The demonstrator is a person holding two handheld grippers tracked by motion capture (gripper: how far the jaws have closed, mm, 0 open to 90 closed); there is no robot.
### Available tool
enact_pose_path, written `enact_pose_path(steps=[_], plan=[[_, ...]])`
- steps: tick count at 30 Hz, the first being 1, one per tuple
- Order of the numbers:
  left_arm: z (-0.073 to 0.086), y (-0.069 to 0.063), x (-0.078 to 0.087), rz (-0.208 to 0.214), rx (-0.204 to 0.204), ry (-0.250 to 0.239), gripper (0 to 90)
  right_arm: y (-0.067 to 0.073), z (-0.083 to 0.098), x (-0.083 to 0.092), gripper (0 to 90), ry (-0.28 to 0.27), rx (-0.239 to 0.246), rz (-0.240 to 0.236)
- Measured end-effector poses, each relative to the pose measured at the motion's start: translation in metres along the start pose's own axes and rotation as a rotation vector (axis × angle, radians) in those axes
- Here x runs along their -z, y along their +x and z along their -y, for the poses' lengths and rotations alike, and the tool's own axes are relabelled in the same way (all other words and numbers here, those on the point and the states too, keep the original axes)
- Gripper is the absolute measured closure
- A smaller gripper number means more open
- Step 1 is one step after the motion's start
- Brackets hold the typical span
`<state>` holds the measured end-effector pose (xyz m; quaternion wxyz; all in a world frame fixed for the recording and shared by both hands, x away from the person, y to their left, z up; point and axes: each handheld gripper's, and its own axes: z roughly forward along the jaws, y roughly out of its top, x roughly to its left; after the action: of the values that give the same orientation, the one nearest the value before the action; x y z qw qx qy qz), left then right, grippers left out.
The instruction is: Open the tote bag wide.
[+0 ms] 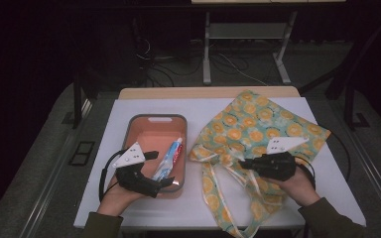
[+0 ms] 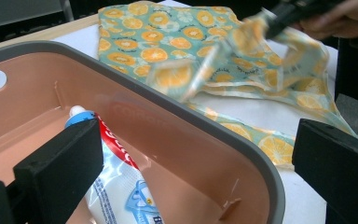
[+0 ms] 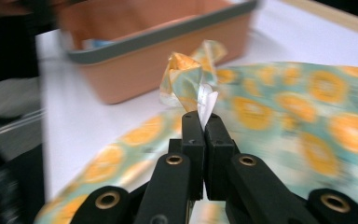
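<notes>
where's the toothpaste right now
In the high view the toothpaste lies inside the pink bin on the table's left half, along the bin's right wall, with the left tool at its near end.

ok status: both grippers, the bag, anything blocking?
Right gripper shut on tote bag handle, lifting it. Left gripper open astride bin wall, toothpaste inside. Nothing in the way.

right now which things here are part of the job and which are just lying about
In the job:
- tote bag, its edge pinched in the shut right gripper
- toothpaste tube
- bin holding the tube
- left gripper, jaws open at the bin's near wall

Lying about:
- white mat under everything
- cables on the floor beyond the table
</notes>
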<state>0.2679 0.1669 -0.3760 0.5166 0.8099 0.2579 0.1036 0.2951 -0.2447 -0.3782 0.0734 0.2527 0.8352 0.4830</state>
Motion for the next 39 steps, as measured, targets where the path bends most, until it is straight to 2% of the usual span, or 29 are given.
enact_pose_path(steps=[3,4,6,8,9,16,19,23,27,28,29,30,32,34,35,39], plan=[[0.000,0.000,0.000,-0.001,0.000,0.000,0.4,-0.018,0.002,0.006,88.2,0.001,-0.031,0.059],[0.000,0.000,0.000,0.000,0.000,0.000,0.4,-0.029,0.003,0.009,88.1,0.001,-0.047,0.094],[0.000,0.000,0.000,0.000,0.001,0.000,0.4,-0.034,0.005,0.011,88.1,0.002,-0.058,0.112],[0.000,0.000,0.000,-0.001,0.000,0.000,0.4,-0.051,0.010,0.019,88.1,-0.001,-0.090,0.164],[0.000,0.000,0.000,0.000,0.000,0.000,0.4,-0.051,0.010,0.019,88.1,-0.001,-0.090,0.164],[0.000,0.000,0.000,0.000,0.001,0.000,0.4,-0.087,0.029,0.034,88.1,0.032,-0.181,0.293],[0.000,0.000,0.000,0.000,0.001,0.000,0.4,-0.099,0.039,0.033,88.1,0.067,-0.216,0.321],[0.000,0.000,0.000,-0.002,0.000,0.002,0.4,-0.110,0.055,0.019,87.9,0.172,-0.235,0.354],[0.000,0.000,0.000,-0.001,0.000,0.002,0.4,-0.112,0.062,0.010,85.7,0.239,-0.244,0.354],[0.000,0.000,0.000,-0.001,0.000,0.002,0.4,-0.112,0.062,0.008,84.1,0.250,-0.240,0.351],[0.000,0.000,0.000,0.000,-0.001,0.001,0.4,-0.112,0.063,0.005,73.6,0.266,-0.242,0.354],[0.000,0.000,0.000,0.000,-0.001,0.001,0.4,-0.112,0.063,0.005,73.6,0.266,-0.242,0.354],[0.000,0.000,0.000,0.000,-0.001,0.001,0.4,-0.111,0.062,0.007,58.6,0.255,-0.260,0.365],[0.000,0.000,0.000,0.001,-0.001,0.001,0.4,-0.109,0.056,0.013,41.9,0.202,-0.288,0.364],[0.000,0.000,0.000,0.001,-0.001,0.001,0.4,-0.108,0.054,0.015,37.5,0.181,-0.296,0.364],[0.000,0.000,0.000,0.001,-0.001,0.002,0.4,-0.097,0.039,0.031,28.1,0.088,-0.282,0.364]])
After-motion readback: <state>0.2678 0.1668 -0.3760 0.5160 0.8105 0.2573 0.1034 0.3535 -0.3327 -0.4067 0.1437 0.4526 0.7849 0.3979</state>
